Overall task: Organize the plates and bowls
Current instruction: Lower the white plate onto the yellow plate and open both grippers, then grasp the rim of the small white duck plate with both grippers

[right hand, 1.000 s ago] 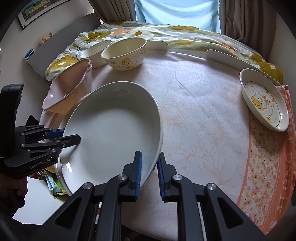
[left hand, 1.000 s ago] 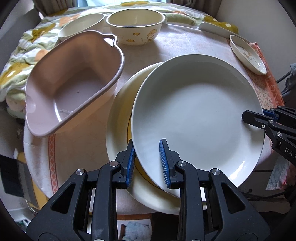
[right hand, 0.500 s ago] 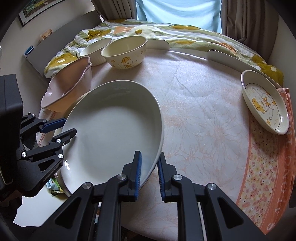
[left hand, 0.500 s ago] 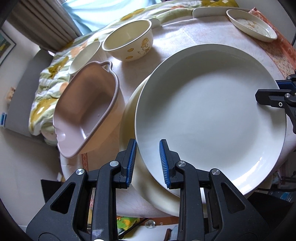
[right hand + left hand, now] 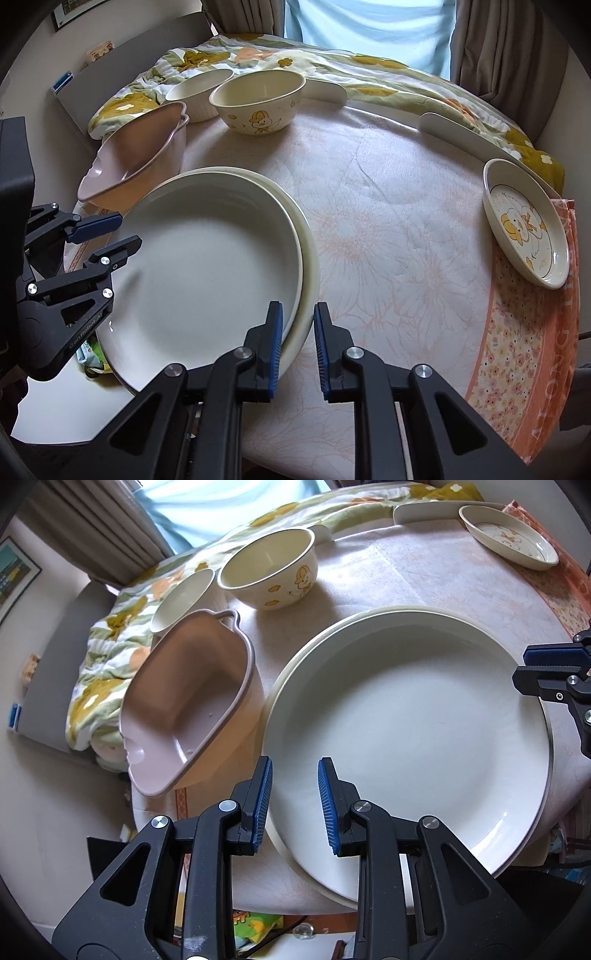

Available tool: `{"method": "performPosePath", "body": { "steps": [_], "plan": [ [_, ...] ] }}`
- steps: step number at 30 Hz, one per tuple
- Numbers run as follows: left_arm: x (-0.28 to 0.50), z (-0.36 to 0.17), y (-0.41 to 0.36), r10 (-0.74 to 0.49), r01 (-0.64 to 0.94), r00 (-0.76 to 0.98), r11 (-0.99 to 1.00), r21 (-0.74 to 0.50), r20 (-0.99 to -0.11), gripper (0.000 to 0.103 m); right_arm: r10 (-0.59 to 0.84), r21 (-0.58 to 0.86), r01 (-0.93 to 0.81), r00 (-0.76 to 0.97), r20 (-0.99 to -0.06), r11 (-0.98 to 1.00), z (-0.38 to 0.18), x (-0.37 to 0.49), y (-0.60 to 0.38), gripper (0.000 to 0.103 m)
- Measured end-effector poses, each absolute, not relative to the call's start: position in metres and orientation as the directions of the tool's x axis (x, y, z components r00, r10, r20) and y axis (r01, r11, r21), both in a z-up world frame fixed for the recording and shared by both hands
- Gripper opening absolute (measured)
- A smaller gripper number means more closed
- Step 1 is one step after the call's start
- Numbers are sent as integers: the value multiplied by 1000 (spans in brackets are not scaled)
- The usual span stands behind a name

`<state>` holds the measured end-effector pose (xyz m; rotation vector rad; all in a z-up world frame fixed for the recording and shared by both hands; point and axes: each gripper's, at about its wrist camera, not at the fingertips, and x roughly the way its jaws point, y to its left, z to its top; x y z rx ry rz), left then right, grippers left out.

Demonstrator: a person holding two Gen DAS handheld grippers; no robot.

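Observation:
A large white plate [image 5: 406, 723] lies stacked on a cream plate [image 5: 280, 686] at the table's near edge; both also show in the right wrist view, the white plate [image 5: 207, 269] on the cream plate [image 5: 308, 258]. My left gripper [image 5: 293, 805] is open, its jaws either side of the plates' rim. My right gripper [image 5: 297, 343] is open, straddling the stacked rims. A pink handled bowl [image 5: 184, 701], a duck-print bowl [image 5: 269, 572] and a small white bowl [image 5: 183, 598] stand at the far left. A duck-print dish [image 5: 524, 225] sits at the right.
The round table [image 5: 388, 221] has a floral cloth with an orange border. A flowered quilt [image 5: 295, 62] lies behind it, with curtains [image 5: 509, 48] beyond. White edge guards [image 5: 461, 136] line the table's far rim.
The white plate has come down squarely onto the cream plate. Both grippers have opened and let go of its rim.

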<state>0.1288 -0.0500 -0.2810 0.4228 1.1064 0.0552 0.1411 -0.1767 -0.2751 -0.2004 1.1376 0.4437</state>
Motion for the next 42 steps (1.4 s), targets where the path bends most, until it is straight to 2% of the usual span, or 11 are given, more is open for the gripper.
{"method": "performPosePath", "body": {
  "steps": [12, 14, 15, 16, 17, 18, 20, 28, 33, 40, 42],
  "plan": [
    [125, -240, -37, 189, 104, 513, 955, 279, -837, 24, 303, 146, -397, 368, -879, 906, -253, 143, -182, 16],
    [126, -229, -36, 160, 106, 522, 962, 251, -838, 24, 310, 159, -377, 383, -870, 913, -246, 145, -186, 21],
    [128, -225, -35, 152, 105, 524, 965, 240, -838, 26, 310, 160, -365, 402, -861, 917, -241, 144, -188, 42],
    [129, -221, -35, 145, 103, 527, 967, 232, -837, 27, 314, 165, -352, 424, -850, 921, -236, 144, -193, 79],
    [130, -215, -34, 131, 104, 535, 970, 219, -835, 36, 317, 170, -338, 447, -836, 926, -230, 143, -198, 94],
    [131, -210, -33, 115, 104, 547, 973, 204, -829, 63, 319, 176, -321, 474, -821, 931, -224, 141, -204, 103],
    [133, -195, -33, 77, 104, 592, 980, 171, -802, 102, 313, 181, -289, 522, -793, 940, -213, 137, -217, 103],
    [174, -159, -75, -230, 347, 579, 938, -19, -782, 103, 171, 167, -63, 607, -776, 984, -187, 114, -290, 103],
    [229, -137, -140, -422, 530, 494, 839, -122, -760, 103, 123, 253, 119, 634, -764, 960, -169, 101, -354, 103],
    [327, -163, -238, -490, 675, 325, 719, -165, -809, 102, 127, 357, 246, 637, -761, 901, -182, 148, -421, 100],
    [352, -189, -263, -479, 692, 270, 700, -177, -835, 94, 138, 383, 292, 609, -781, 876, -203, 167, -431, 93]
  ]
}}
